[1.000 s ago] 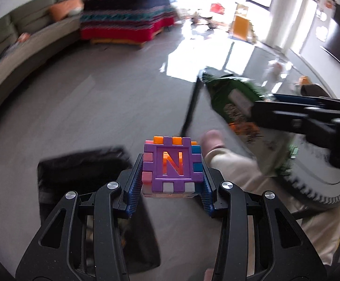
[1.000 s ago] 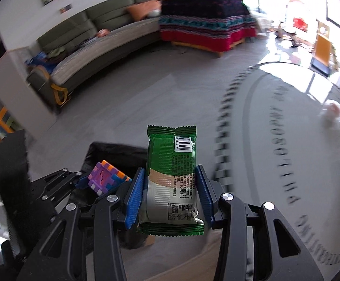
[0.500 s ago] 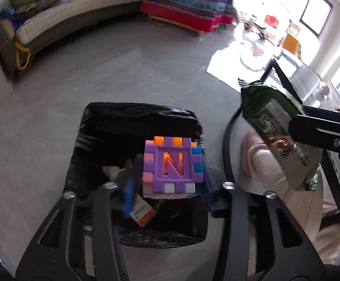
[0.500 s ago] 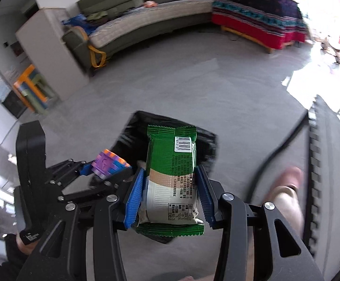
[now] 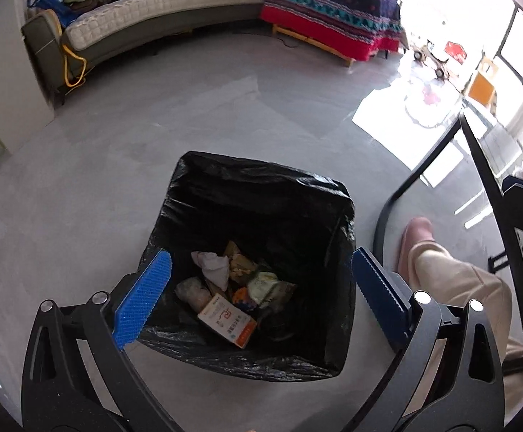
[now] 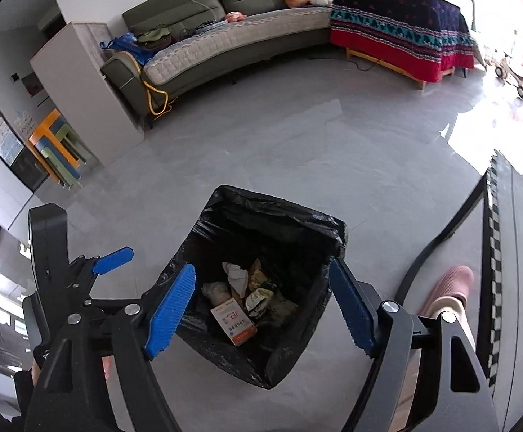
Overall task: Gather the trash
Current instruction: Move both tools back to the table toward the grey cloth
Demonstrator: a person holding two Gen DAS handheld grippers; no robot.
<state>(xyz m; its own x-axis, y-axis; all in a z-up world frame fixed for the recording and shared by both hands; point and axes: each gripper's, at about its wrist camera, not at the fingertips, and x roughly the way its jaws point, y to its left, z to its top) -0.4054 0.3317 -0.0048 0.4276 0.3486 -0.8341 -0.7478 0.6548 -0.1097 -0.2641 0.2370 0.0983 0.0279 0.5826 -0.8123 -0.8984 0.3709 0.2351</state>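
A bin lined with a black bag (image 5: 261, 180) stands on the grey floor, right under both grippers. Inside lie a white and orange box (image 5: 227, 325), a crumpled tissue (image 5: 213, 264), a green and white packet (image 5: 261, 284) and other scraps. My left gripper (image 5: 259, 280) hangs over the bin's mouth, its jaws opening wide with nothing between them. My right gripper (image 6: 261, 291) is over the same bin (image 6: 272, 216), jaws also opening and empty. In the right wrist view the box (image 6: 232, 320) shows again, and one of the left gripper's blue pads (image 6: 112, 255) sticks in from the left.
A person's foot in a pink slipper (image 5: 418, 230) and a beige trouser leg stand just right of the bin. A black-edged table (image 5: 484, 180) runs along the right. A grey sofa (image 6: 225, 43) and a bench under a patterned blanket (image 6: 398, 36) line the far wall.
Both grippers swung over the bin and opened. The purple N block left the left jaws and the green snack packet left the right jaws; neither is held now.
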